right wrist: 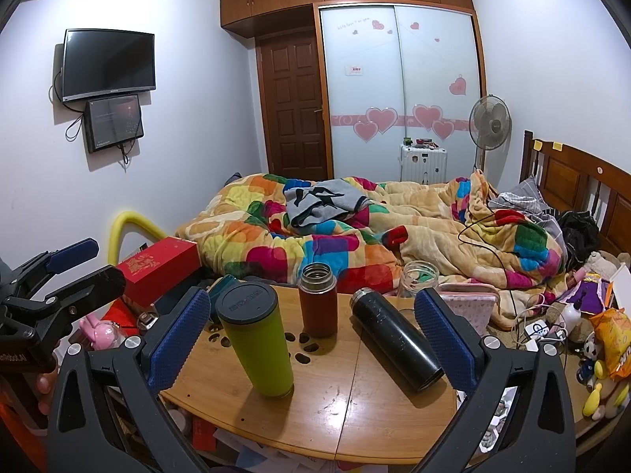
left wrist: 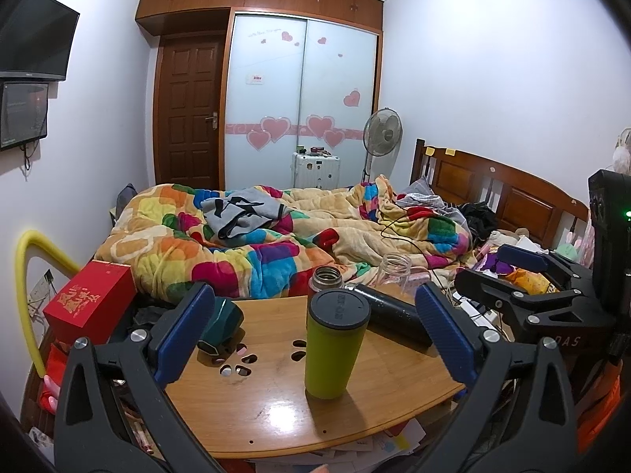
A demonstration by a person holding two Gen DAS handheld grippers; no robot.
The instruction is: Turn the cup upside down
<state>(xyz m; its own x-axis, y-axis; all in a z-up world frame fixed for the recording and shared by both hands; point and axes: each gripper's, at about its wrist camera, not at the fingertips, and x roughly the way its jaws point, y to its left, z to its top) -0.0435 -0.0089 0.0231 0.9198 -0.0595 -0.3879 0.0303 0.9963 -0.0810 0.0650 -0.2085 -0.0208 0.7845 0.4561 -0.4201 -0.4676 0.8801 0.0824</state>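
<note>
A lime-green cup with a dark round end facing up stands on the wooden table; it also shows in the right wrist view. My left gripper is open, its blue pads either side of the green cup and short of it. My right gripper is open and empty, hovering at the table's near edge. A black flask lies on its side between the right pads. A brown open flask stands upright behind.
A clear jar stands at the table's far edge. A dark green mug lies at the table's left. A red box sits left. A bed with a colourful blanket lies behind. Clutter and toys are on the right.
</note>
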